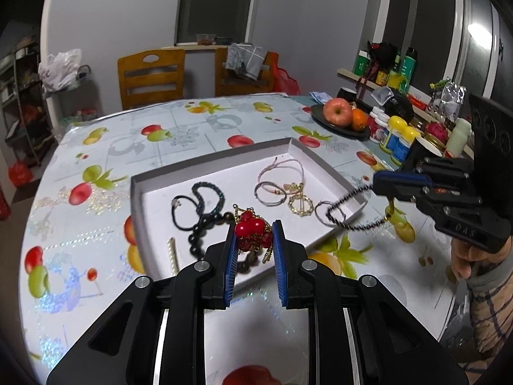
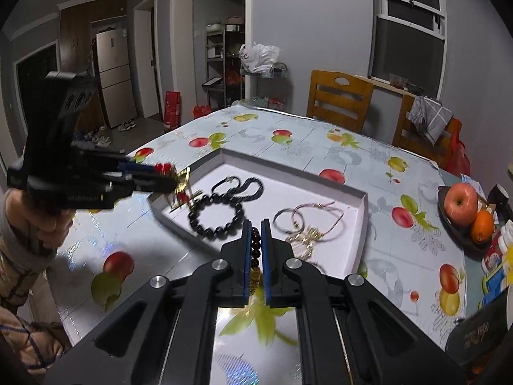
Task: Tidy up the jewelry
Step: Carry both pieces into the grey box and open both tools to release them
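Note:
A shallow white tray (image 1: 141, 189) (image 2: 360, 224) lies on the fruit-print table. It holds a black bead bracelet (image 2: 216, 216) (image 1: 200, 229), a dark braided cord (image 1: 206, 192) (image 2: 243, 186), pink cord bracelets (image 1: 282, 173) (image 2: 307, 216), a gold ring piece (image 1: 299, 204) and a pearl strand (image 1: 173, 255). My left gripper (image 1: 255, 229) (image 2: 160, 176) is shut on a red bead and gold chain ornament (image 1: 251, 229) (image 2: 179, 179) above the tray's near edge. My right gripper (image 2: 256, 224) (image 1: 373, 186) is shut on a dark bead string (image 2: 255, 250) (image 1: 349, 215) hanging over the tray's right corner.
A dark plate with an apple (image 1: 336, 112) (image 2: 460, 203) and an orange (image 1: 359, 118) stands at the table's right. Bottles and jars (image 1: 397, 134) crowd the right edge below a shelf. Wooden chairs (image 1: 150, 77) (image 2: 338, 99) stand at the far side.

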A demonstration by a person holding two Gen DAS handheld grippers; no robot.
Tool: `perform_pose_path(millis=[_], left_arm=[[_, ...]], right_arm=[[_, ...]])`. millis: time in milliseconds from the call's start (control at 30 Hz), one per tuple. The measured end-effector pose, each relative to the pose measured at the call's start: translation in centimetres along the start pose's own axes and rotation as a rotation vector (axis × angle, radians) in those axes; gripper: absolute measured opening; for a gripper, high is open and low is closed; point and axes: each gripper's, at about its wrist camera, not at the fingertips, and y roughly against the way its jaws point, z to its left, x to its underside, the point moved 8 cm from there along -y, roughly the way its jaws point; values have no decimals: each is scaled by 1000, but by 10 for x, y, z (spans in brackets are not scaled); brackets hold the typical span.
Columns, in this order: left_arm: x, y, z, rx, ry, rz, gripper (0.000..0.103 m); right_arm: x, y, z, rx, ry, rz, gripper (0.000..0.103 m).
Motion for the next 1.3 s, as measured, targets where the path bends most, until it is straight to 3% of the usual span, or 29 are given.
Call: perform_pose_path(millis=[300,567,867,1133,1167,1233,1300], left_arm=[[-23,-38,-26,53,-30,16,22],[-17,-84,-47,108,-48,79,22],[-1,-115,-32,97,-32,150,22],[9,-124,-22,85,-23,179,23],[9,-123,-21,82,-22,177,25],[6,-119,-19,68,-24,155,43],[3,-113,-18,68,-20,128,53]], right_arm=[[-15,-29,-35,23,-55,6,6],[-18,-60,-67,29,-138,11,6],[-11,-106,-105,40,-226,57,6],[4,-121,-121,71,-265,67,6],[5,-122,-123,78,-266,69,6],[8,-125,-125,77,-279,74,6],[11,-127,-127,89,-279,77,6]])
